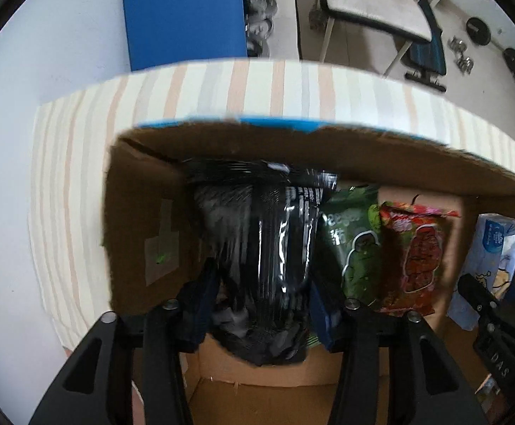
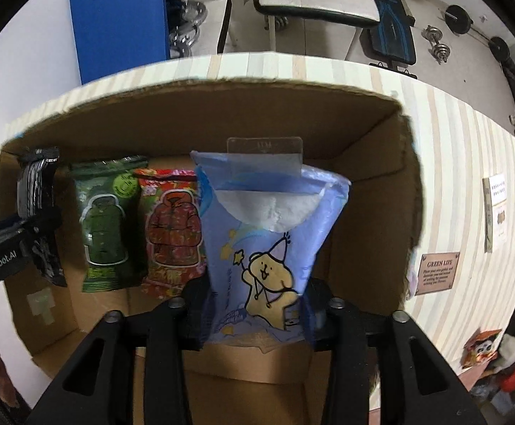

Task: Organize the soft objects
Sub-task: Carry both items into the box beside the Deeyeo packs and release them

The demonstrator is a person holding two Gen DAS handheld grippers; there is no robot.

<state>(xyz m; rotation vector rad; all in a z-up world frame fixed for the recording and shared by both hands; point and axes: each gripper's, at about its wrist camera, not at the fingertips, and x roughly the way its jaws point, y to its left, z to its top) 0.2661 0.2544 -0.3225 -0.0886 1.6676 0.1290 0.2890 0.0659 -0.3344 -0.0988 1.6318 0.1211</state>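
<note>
Striped table (image 2: 452, 148): cardboard box (image 2: 204, 113); left gripper (image 1: 261, 304) clamps black pouch (image 1: 268, 255), right gripper (image 2: 257, 301) clamps blue tissue pack (image 2: 268, 233), both upright.

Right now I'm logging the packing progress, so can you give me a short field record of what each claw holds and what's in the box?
container: cardboard box on a striped surface
left claw: shut on black packet, held over the box's left end
right claw: shut on blue tissue pack, held over the box, right of the red packet
in box, not gripped: green packet, red packet, side by side
row left to right: black, green, red, blue
</note>
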